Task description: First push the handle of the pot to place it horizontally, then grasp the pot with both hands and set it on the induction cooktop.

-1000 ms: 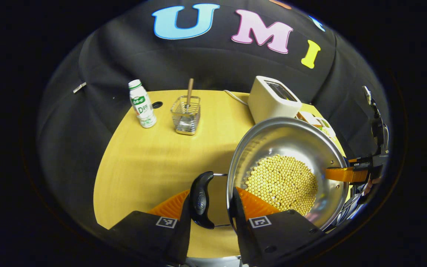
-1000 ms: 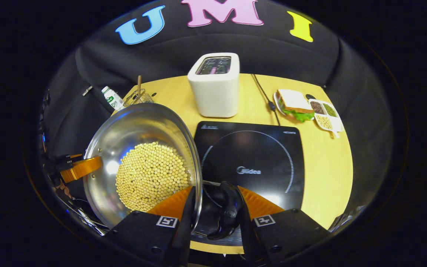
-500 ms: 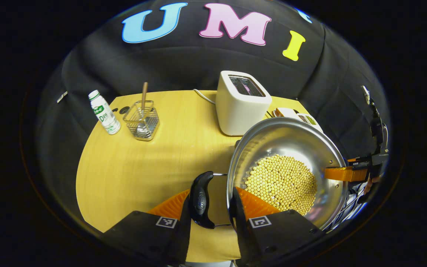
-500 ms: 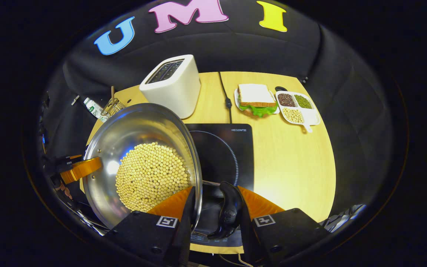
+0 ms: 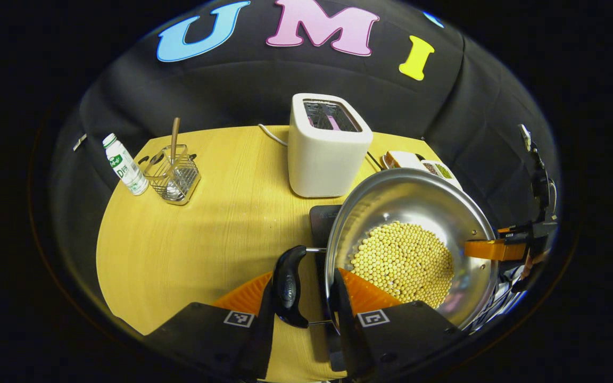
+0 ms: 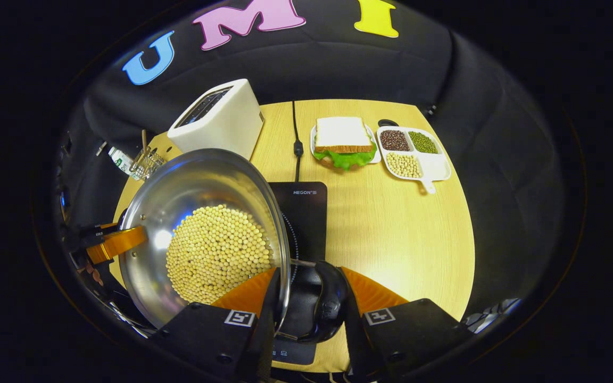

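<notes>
Pot gripped by both side handles above the cooktop

Pot point(image 5: 413, 239) of pale yellow beans point(image 5: 402, 263) hangs between my 2 grippers, carried over the table point(image 5: 205, 234). My left gripper point(image 5: 300, 290) is clenched on the pot's black left handle point(image 5: 287, 287), with 1 finger outside the handle and the other against the pot's steel rim. My right gripper point(image 6: 306, 295) clamps the black right handle point(image 6: 329, 300) the same way, its inner finger lying just inside the rim.

In the left gripper view, the far side of the pot shows my right gripper's finger reaching in at the rim point(image 5: 490, 249). In the right gripper view, my left gripper's finger shows likewise point(image 6: 115, 242).

Below the pot lies the black induction cooktop point(image 6: 304, 213), partly hidden by it; the pot sits over the cooktop's left part in the right gripper view, and I cannot tell whether it touches the glass.

Behind stand a white toaster point(image 5: 328, 146), a wire basket holding a wooden-handled utensil point(image 5: 173, 173) and a small white bottle point(image 5: 124, 164). To the right sit a sandwich on a plate point(image 6: 345, 141) and a divided dish with 3 kinds of beans point(image 6: 413, 151). A black cord point(image 6: 296, 143) runs back from the cooktop between toaster and sandwich.
</notes>
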`<act>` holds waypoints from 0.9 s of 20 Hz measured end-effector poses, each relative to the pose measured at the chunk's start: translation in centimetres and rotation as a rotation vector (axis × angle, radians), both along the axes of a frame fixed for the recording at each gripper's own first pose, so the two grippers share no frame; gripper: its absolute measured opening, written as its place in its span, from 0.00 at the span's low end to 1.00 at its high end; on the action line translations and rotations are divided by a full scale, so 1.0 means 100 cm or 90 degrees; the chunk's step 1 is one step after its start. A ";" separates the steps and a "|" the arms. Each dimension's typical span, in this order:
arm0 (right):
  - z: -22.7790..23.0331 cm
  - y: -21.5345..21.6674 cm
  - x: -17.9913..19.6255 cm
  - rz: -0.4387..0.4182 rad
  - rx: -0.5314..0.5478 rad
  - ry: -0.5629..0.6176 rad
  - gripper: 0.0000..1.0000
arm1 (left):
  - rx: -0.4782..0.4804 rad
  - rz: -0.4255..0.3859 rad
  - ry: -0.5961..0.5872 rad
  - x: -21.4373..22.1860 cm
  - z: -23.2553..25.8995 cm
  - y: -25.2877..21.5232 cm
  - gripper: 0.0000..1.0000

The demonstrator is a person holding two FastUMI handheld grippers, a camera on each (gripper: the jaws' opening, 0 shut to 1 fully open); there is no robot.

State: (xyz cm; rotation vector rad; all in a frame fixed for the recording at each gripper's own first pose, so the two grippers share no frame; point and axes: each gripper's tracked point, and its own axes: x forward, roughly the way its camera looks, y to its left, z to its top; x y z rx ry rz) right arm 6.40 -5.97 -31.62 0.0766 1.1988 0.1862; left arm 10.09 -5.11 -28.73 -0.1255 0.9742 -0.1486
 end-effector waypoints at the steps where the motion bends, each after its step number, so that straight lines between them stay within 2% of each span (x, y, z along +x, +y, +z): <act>1: -0.003 -0.001 0.002 0.001 0.001 0.002 0.59 | 0.000 0.003 0.001 0.001 -0.002 -0.002 0.56; 18: -0.028 -0.007 0.013 -0.002 0.007 0.014 0.59 | -0.006 0.017 0.010 0.013 -0.022 -0.011 0.55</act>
